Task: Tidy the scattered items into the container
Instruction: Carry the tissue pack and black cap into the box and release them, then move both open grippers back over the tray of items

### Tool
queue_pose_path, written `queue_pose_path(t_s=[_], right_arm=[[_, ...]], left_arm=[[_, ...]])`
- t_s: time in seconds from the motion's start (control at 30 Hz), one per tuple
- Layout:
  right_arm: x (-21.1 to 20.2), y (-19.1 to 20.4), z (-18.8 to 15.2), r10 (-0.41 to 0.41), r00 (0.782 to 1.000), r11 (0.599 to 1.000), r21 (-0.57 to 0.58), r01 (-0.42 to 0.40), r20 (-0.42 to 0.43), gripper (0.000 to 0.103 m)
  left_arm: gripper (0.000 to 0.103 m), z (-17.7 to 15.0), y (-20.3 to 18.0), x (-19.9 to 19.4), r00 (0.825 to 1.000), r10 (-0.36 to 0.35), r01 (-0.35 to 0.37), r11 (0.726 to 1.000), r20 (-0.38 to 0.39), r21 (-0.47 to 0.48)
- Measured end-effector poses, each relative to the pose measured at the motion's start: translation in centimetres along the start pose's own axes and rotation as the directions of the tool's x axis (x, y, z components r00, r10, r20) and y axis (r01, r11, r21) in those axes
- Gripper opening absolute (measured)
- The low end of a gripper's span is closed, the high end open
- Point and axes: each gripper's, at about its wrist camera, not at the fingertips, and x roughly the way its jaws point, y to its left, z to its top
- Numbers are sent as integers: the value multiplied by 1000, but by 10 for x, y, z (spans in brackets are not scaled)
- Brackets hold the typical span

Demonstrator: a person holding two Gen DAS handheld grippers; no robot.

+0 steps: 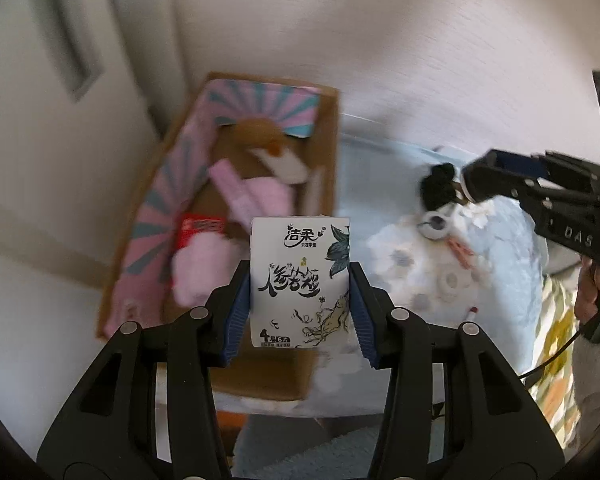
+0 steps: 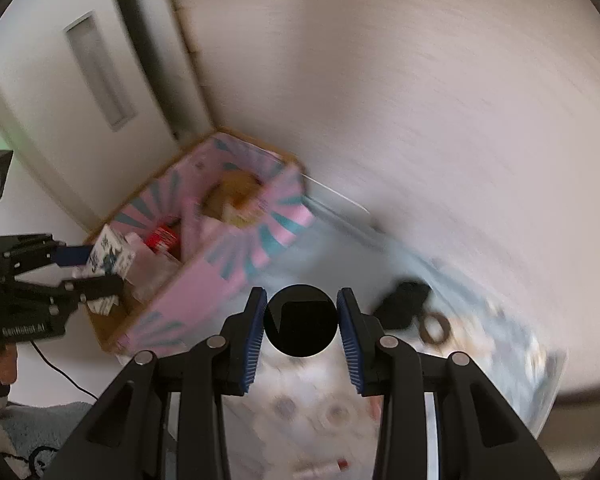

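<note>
My left gripper (image 1: 300, 292) is shut on a white tissue pack (image 1: 299, 284) with black brush lettering, held over the near end of the open cardboard box (image 1: 328, 152) with the pink and teal lining. The box holds pink cloth items (image 1: 204, 272), a red packet (image 1: 200, 228) and a brown object (image 1: 256, 132). My right gripper (image 2: 301, 322) is shut on a round black object (image 2: 300, 322), above the light blue patterned cloth (image 2: 324, 404) to the right of the box (image 2: 220, 276). The left gripper with the pack (image 2: 110, 256) shows in the right wrist view.
On the cloth (image 1: 500, 280) lie a black item (image 1: 438, 186), a round white piece (image 1: 436, 226), a pink clip (image 1: 462, 254) and a small red-tipped stick (image 1: 471, 313). A white wall stands behind, a door (image 2: 80, 92) at the left. A cable (image 2: 60, 372) trails on the floor.
</note>
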Motion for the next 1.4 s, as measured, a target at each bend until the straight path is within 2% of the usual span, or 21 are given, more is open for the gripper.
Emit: queue_pose_path(t_s=[0.17,0.33,0.5,0.83,1.03,1.07,1.13,1.17,1.2,1.27,1.4], right_arm=[[27,43,38,73,997,990,-121,-74,-17,33],[63,82,68,148,986,971,-176,-159,-76,33],[102,111,88,150,974,953,-237,-188,-168,33],[157,124,105,148,955,942,-258,-215,-257,33],[171,124,107,140,950,943,-255,-214,-279,33],[172,124,107,139,949,944,-254,-213,-282,33],[174,123,107,126,951,947,-251,-200,-284,34],[175,124,107,111,951,949,-255,-188,-287,42],[176,124,107,90,955,950,-263,-168,-284,51],[173,125,108,70,961,951,-274,-145,-266,59],[160,124,110,54,975,954,-278,-115,-218,60]], left_arm=[[43,-3,29,2,999,34,-35,998,-9,-50],[43,-5,42,12,998,51,-52,996,-22,-73],[43,-9,45,28,997,57,-60,996,-47,-65],[43,-12,37,52,994,44,-47,998,-98,-34],[43,-8,36,55,995,26,-29,999,-98,-30],[45,-7,36,55,995,18,-21,999,-95,-33],[60,-6,36,55,996,3,-7,999,-94,-39],[77,-5,36,54,995,5,-9,999,-95,-39],[87,-4,35,54,996,13,-17,999,-94,-39],[88,-2,34,50,996,24,-27,999,-83,-35],[90,0,34,43,997,47,-50,998,-66,-36]])
